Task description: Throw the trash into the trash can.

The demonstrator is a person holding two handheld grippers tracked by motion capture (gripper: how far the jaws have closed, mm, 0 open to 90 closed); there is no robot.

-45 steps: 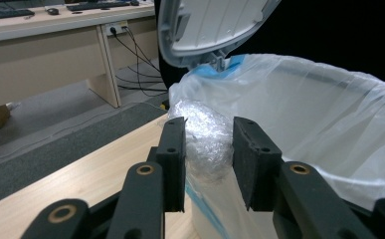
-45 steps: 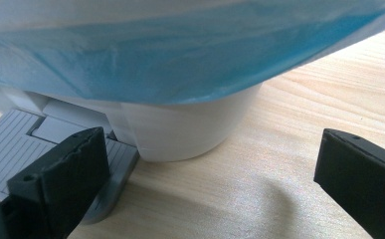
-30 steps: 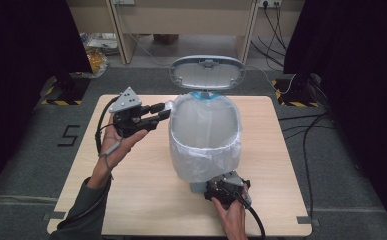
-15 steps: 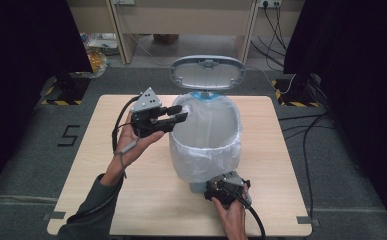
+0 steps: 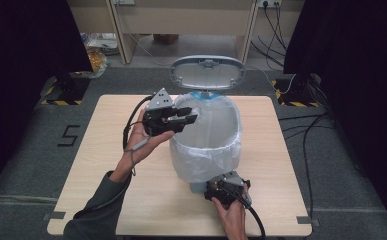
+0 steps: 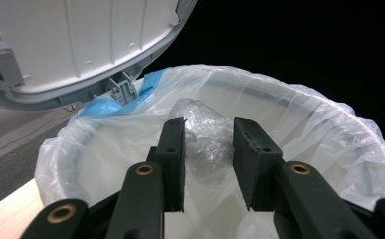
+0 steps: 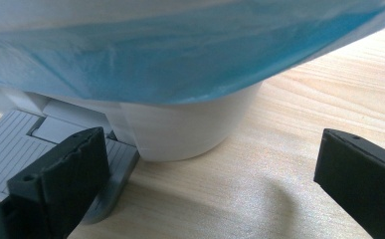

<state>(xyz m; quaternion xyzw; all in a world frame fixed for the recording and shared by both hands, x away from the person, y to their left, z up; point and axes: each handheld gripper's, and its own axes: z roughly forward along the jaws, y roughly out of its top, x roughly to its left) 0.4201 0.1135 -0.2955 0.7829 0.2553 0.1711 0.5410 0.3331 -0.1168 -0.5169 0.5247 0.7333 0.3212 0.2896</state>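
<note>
Holding a crumpled clear plastic wad point(image 6: 206, 134) in your left gripper point(image 5: 183, 119) over the white, bag-lined pedal bin point(image 5: 208, 145), your wide-open right gripper point(image 5: 220, 188) presses its grey pedal point(image 7: 11, 149); slipping off could drop the lid point(image 5: 207, 72).

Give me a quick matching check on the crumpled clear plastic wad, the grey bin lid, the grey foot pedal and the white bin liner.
1. crumpled clear plastic wad
2. grey hinged bin lid
3. grey ribbed foot pedal
4. thin white bin liner

A. raised open
B. folded over the bin rim
C. between the left gripper jaws
D. under the right gripper

Pairs: 1-C, 2-A, 3-D, 4-B
</note>
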